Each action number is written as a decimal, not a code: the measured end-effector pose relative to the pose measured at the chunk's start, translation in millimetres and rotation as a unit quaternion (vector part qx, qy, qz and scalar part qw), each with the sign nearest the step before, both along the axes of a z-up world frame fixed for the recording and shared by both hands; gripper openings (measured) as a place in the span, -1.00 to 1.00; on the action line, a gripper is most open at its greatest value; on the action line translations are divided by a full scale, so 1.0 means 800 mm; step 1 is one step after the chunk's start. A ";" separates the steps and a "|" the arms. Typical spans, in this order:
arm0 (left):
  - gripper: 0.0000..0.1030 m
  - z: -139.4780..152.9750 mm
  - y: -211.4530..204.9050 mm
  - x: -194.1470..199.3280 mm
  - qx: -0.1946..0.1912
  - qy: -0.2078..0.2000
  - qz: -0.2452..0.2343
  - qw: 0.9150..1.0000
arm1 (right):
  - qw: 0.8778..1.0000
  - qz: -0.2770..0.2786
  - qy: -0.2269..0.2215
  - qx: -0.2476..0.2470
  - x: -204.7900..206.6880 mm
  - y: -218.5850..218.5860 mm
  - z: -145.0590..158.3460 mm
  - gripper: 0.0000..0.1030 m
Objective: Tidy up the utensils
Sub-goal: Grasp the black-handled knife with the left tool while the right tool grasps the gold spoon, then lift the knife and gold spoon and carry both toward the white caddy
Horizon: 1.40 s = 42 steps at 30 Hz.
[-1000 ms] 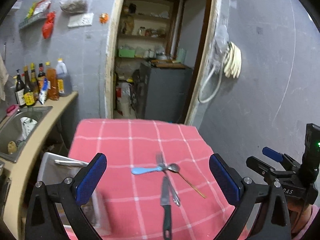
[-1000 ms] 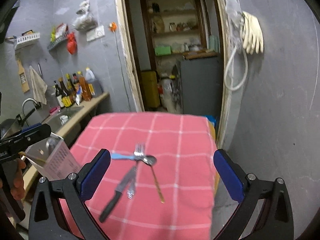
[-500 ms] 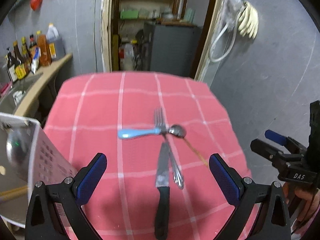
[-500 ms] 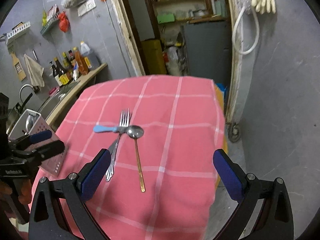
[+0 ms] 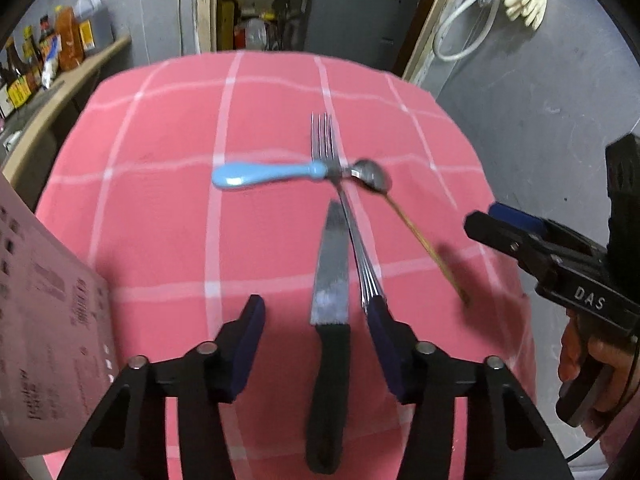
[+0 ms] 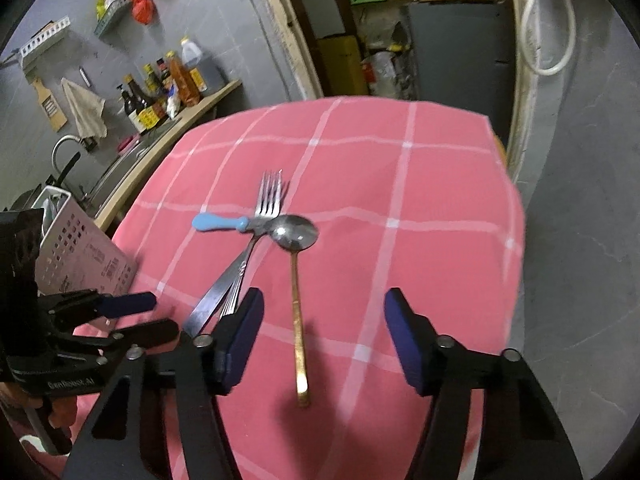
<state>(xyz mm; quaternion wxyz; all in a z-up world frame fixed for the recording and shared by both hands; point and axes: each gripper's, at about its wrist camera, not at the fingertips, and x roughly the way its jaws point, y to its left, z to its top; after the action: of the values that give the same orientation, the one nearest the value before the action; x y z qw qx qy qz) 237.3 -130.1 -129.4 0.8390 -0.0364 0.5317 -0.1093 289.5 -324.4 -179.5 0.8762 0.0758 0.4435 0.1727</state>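
On the pink checked cloth lie a black-handled knife (image 5: 330,280), a steel fork (image 5: 340,196), a blue-handled utensil (image 5: 264,172) and a gold-handled spoon (image 5: 400,204), crossing near the middle. My left gripper (image 5: 316,320) is open, its fingers either side of the knife where blade meets handle, low over the cloth. My right gripper (image 6: 324,320) is open and straddles the gold spoon handle (image 6: 298,320). In the right wrist view the fork (image 6: 260,232) and spoon bowl (image 6: 295,232) lie ahead. The left gripper also shows there (image 6: 120,312).
A white perforated utensil holder (image 6: 76,252) stands at the table's left edge, also in the left wrist view (image 5: 44,300). A counter with sauce bottles (image 6: 168,88) and a sink lies to the left. A grey wall drops off beyond the table's right edge.
Both grippers have come down and forward toward the cloth, and their jaws have narrowed. The left now straddles the knife, the right the gold spoon handle.
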 end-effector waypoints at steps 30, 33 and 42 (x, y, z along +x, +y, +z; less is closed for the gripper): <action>-0.71 -0.019 -0.015 -0.011 0.042 0.030 0.015 0.999 | 0.998 0.021 0.054 -0.024 0.035 0.044 -0.037 -0.58; -0.71 -0.020 -0.012 -0.002 0.040 0.032 0.027 0.998 | 0.998 0.024 0.054 -0.033 0.042 0.051 -0.035 -0.58; -0.72 -0.023 0.005 0.014 0.026 0.040 0.063 0.997 | 0.993 0.032 0.058 -0.097 0.058 0.079 -0.033 -0.67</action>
<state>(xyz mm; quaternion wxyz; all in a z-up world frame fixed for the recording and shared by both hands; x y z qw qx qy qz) 248.8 -126.5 -147.8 0.8231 -0.0526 0.5640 -0.0411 336.2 -261.3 -205.7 0.8461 -0.0137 0.5106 0.1521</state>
